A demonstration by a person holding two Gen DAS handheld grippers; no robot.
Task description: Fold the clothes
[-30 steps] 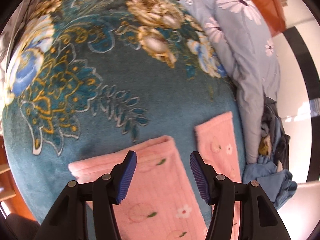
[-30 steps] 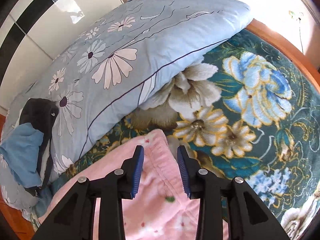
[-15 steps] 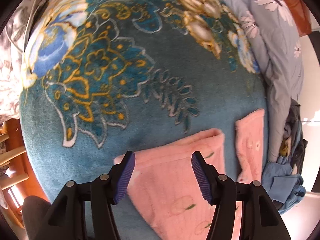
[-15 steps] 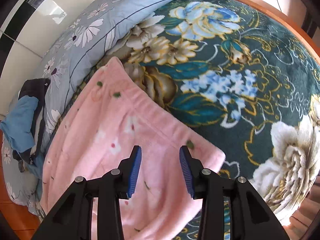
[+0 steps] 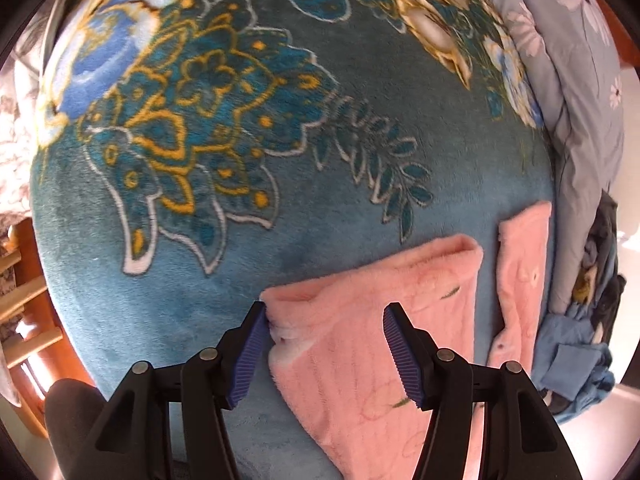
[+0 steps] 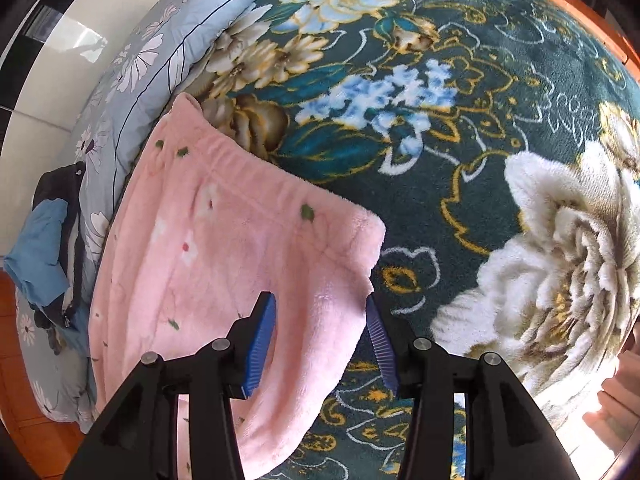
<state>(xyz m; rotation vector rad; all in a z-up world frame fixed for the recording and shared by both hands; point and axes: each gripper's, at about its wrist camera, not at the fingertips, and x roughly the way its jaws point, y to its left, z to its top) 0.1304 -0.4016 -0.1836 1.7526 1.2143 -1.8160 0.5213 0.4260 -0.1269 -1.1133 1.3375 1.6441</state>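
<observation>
Pink trousers [image 6: 224, 264] lie flat on a teal floral blanket [image 6: 460, 128]. The right gripper [image 6: 322, 340], jaws just widening, straddles the waistband corner unclenched. The left gripper [image 5: 324, 350] stands released over a leg hem [image 5: 372, 276]. A pale duvet [image 6: 132, 80] and blue clothes [image 6: 38, 252] crowd the trousers' left side.

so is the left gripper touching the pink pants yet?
Touching. In the left wrist view one blue pad of the left gripper presses against the hem corner of the pink pants; the other pad hangs over the fabric, so the jaws stand open.
</observation>
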